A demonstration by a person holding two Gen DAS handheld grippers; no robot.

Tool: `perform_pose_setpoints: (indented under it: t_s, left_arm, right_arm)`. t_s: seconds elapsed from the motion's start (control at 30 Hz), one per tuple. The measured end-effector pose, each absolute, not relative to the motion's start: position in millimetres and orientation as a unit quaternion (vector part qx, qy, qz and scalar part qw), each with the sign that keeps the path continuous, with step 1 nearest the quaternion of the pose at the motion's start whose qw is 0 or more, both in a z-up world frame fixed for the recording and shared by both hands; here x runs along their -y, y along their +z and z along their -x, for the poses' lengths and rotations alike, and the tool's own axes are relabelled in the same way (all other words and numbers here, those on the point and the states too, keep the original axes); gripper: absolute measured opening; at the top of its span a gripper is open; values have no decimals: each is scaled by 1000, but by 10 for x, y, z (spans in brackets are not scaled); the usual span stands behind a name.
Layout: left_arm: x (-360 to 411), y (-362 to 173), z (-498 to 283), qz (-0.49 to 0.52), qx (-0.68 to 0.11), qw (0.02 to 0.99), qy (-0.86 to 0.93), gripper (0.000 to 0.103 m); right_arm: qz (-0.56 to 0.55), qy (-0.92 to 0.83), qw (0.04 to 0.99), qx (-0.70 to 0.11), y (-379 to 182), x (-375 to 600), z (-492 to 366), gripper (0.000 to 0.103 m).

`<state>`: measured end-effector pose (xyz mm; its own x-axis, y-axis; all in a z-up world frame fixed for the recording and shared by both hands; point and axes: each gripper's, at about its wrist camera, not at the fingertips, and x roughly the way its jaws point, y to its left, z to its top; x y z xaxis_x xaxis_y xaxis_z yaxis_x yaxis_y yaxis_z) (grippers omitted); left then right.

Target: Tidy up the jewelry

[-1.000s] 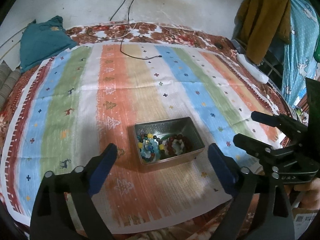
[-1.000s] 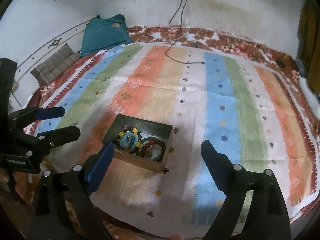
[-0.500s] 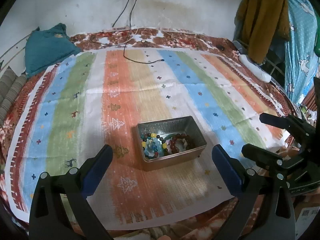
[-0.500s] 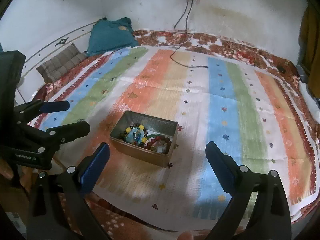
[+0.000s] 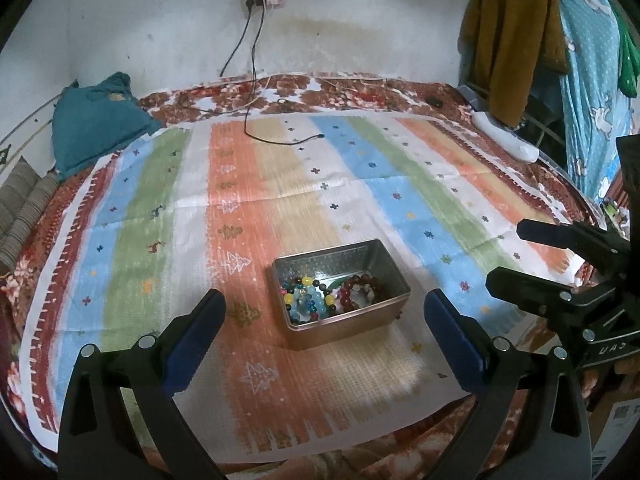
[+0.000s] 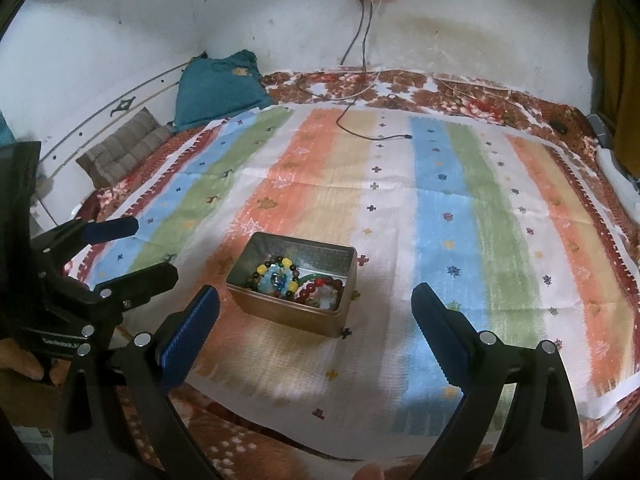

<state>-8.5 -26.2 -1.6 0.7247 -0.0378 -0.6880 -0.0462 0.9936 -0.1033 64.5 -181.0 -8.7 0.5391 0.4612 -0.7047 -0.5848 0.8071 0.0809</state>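
A rectangular metal tin sits on the striped cloth near its front edge. Inside lie a multicoloured bead bracelet and a dark red bead bracelet. The tin and its bracelets also show in the right wrist view. My left gripper is open and empty, held back above the cloth's front edge. My right gripper is open and empty, also held back from the tin. Each gripper shows at the side of the other's view.
A black cable runs from a wall socket onto the far part of the cloth. A teal cushion lies at the far left. Clothes hang at the right. A white object lies on the bed's right edge.
Both grippers have drawn back and risen from the tin, which now looks smaller and farther. The tin and bracelets have not moved.
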Motion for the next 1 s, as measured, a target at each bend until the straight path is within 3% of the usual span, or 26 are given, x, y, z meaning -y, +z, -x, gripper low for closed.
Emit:
perform_pose_setpoints:
  t_s: [1.0]
  left_arm:
    - [234, 57, 124, 46, -352, 935, 5, 97]
  right_arm:
    - [89, 296, 880, -360, -56, 1797, -530, 97]
